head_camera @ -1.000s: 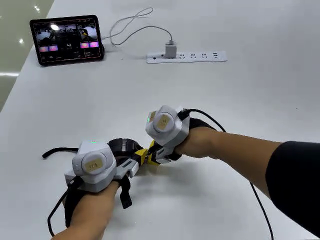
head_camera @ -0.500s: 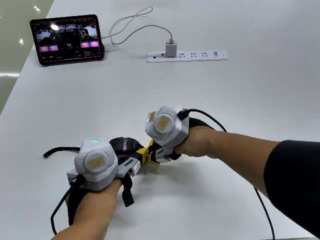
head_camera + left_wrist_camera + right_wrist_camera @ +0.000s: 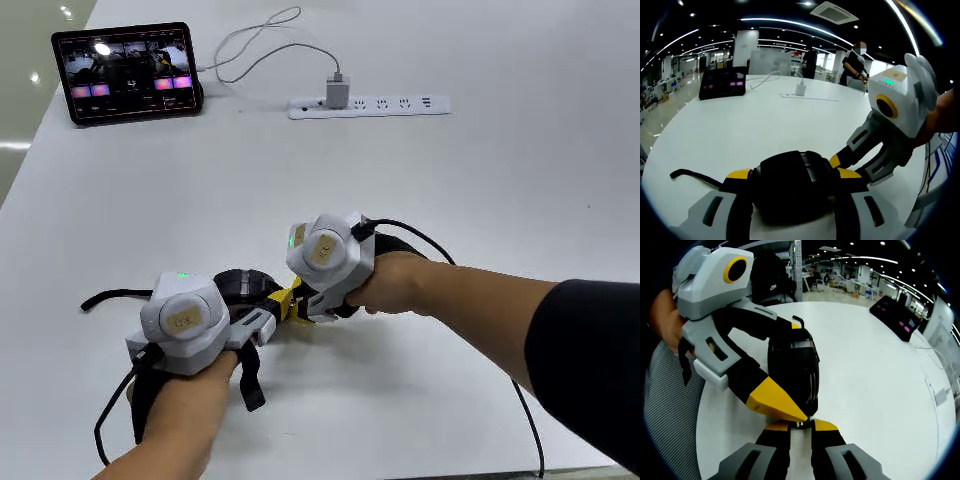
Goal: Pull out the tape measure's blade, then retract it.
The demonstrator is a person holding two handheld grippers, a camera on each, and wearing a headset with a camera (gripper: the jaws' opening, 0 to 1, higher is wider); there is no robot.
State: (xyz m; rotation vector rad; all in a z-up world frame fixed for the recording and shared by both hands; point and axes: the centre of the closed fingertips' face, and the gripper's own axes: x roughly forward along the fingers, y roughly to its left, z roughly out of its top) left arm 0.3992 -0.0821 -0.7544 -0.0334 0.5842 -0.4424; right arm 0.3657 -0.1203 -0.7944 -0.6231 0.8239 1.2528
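Note:
A round black tape measure (image 3: 243, 287) lies on the white table (image 3: 450, 200). My left gripper (image 3: 262, 312) is shut on its case from the near left; in the left gripper view the yellow-tipped jaws of my left gripper (image 3: 792, 175) hug the case (image 3: 792, 187) on both sides. My right gripper (image 3: 290, 298) comes in from the right, and its tips meet the case's front. In the right gripper view my right gripper (image 3: 801, 425) is shut on the small metal blade tip (image 3: 803, 423) right at the case (image 3: 792, 365). No length of blade shows outside the case.
A tablet (image 3: 125, 72) stands at the far left, beside a power strip (image 3: 368, 104) with a charger (image 3: 337, 93) and a white cable. The tape measure's black strap (image 3: 110, 297) trails left. A black cable (image 3: 520, 400) runs along the right arm. The table's left edge is near.
The head camera has shifted slightly. Both grippers and the tape measure stay together in nearly the same place.

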